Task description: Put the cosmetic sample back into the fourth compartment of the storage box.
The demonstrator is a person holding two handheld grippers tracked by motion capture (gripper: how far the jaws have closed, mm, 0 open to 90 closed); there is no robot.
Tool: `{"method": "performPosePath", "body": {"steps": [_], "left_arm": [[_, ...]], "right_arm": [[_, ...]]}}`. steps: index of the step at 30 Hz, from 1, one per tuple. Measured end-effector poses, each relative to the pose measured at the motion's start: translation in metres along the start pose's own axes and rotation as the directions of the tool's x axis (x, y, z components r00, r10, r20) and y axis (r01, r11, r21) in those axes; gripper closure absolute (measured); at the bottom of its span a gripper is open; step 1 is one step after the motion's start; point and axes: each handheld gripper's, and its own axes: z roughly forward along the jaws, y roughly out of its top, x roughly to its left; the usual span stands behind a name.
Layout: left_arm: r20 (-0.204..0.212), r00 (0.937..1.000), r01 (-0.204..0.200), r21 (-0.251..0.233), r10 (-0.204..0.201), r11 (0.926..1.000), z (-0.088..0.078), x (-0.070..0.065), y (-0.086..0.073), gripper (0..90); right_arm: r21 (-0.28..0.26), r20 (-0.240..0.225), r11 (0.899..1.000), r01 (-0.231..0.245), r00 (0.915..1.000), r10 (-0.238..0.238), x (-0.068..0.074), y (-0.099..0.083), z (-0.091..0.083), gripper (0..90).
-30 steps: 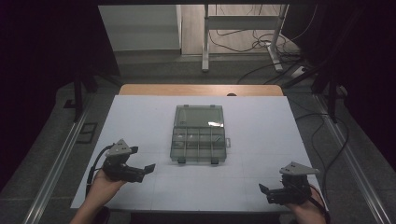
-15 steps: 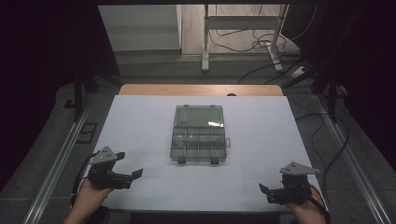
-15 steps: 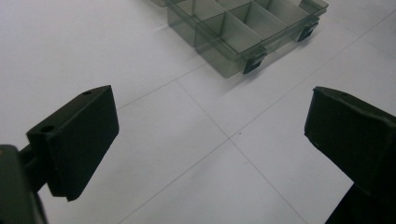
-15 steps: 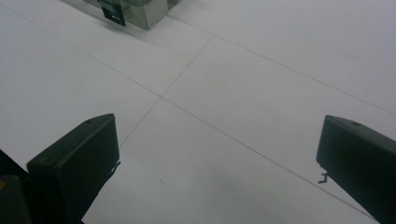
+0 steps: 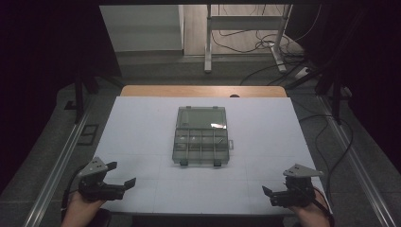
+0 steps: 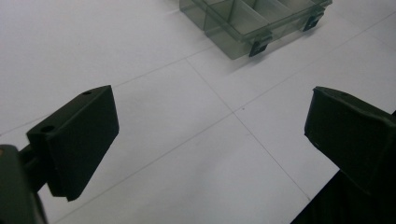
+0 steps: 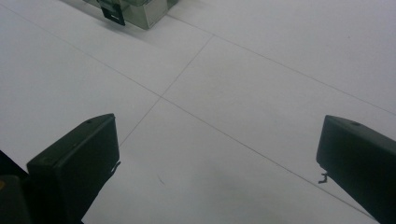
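A clear grey compartment box (image 5: 202, 136) lies flat in the middle of the white table (image 5: 265, 123), its two black latches facing me. My left gripper (image 5: 122, 173) hovers at the front left corner, well short of the box, open with nothing between its jaws. At the front right corner my right gripper (image 5: 268, 196) is likewise open and holds nothing. In the left gripper view the left gripper (image 6: 210, 135) has wide-set jaws, and the box (image 6: 252, 23) sits far ahead. The right gripper (image 7: 215, 158) faces bare table, with a corner of the box (image 7: 140, 11) at the top.
Thin seam lines (image 5: 161, 168) cross the white table top. A wooden edge (image 5: 203, 91) borders its far side. Metal rails (image 5: 56, 165) run along both sides, and cables (image 5: 265, 47) lie on the floor beyond near a desk frame.
My left gripper has drawn back and to the left, from nearer the box to the front left corner. The right gripper and the box have stayed put.
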Motion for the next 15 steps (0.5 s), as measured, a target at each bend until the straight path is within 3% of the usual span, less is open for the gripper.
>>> {"method": "performPosePath", "body": {"steps": [15], "left_arm": [[-0.014, 0.9997, 0.018, 0.002, -0.018, 0.9998, -0.0038, -0.0016, -0.006, 4.3]], "right_arm": [[-0.002, -0.001, 1.0, 0.005, 1.0, -0.005, 0.0002, -0.0001, -0.0003, 0.0]]}}
